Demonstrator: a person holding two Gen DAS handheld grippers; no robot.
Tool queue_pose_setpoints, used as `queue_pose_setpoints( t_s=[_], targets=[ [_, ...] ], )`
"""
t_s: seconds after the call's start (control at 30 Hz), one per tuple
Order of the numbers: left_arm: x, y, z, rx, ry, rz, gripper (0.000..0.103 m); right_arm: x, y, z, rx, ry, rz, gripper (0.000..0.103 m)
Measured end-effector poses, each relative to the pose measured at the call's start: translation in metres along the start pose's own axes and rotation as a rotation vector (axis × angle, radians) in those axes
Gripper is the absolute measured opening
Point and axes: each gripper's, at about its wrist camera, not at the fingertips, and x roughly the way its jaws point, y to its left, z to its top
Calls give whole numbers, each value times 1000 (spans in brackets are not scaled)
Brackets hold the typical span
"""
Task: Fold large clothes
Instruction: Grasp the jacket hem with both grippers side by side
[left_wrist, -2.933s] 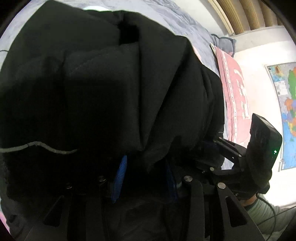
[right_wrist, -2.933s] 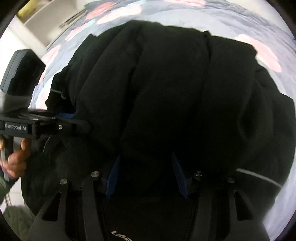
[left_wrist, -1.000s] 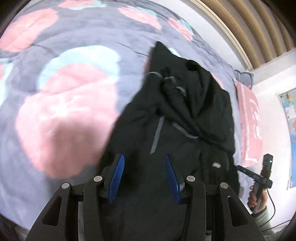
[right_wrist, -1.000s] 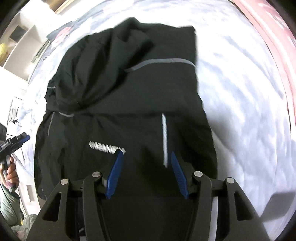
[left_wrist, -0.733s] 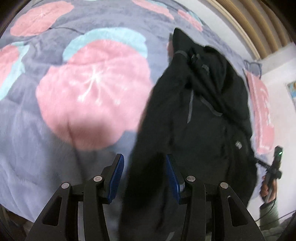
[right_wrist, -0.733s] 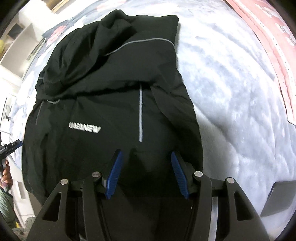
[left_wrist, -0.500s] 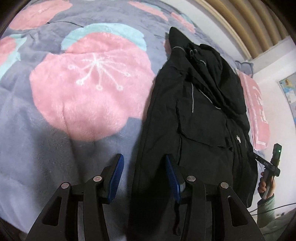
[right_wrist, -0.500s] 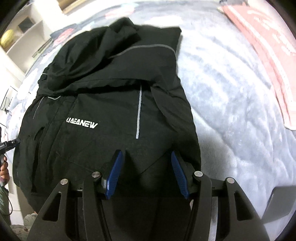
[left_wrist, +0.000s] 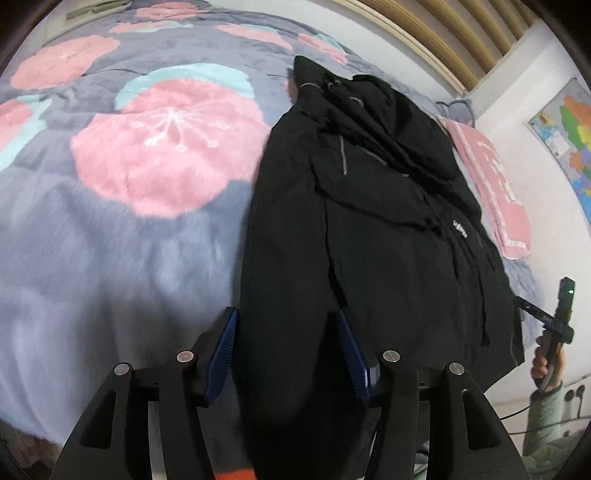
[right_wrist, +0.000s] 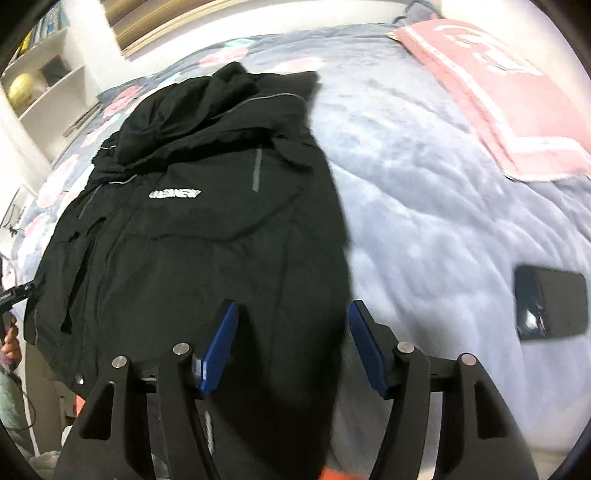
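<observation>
A large black jacket with grey stripes and a white chest logo lies spread front-up on the bed; it also shows in the right wrist view. Its hood is bunched at the far end. My left gripper is open, its blue pads on either side of the jacket's near hem at one corner. My right gripper is open over the near hem at the other corner. Neither holds cloth. The right gripper also shows at the far right of the left wrist view.
The bed has a grey blanket with pink flowers. A pink towel lies at the far right. A black phone lies on the blanket right of my right gripper. White shelves stand at the far left.
Both grippers held the jacket bunched up close, then laid it flat on the bed and opened. Both have since drawn back toward the near hem.
</observation>
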Motion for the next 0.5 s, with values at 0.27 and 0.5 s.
queue_pose_setpoints(
  t_s=[0.27,0.5],
  targets=[
    [6,1,-4,-63,-3,-155,56,8,11,-14,26,43,192,54],
    [2,-28,11,-64,-37,-377,62,-7,38,0,10,-40,285,54]
  ],
)
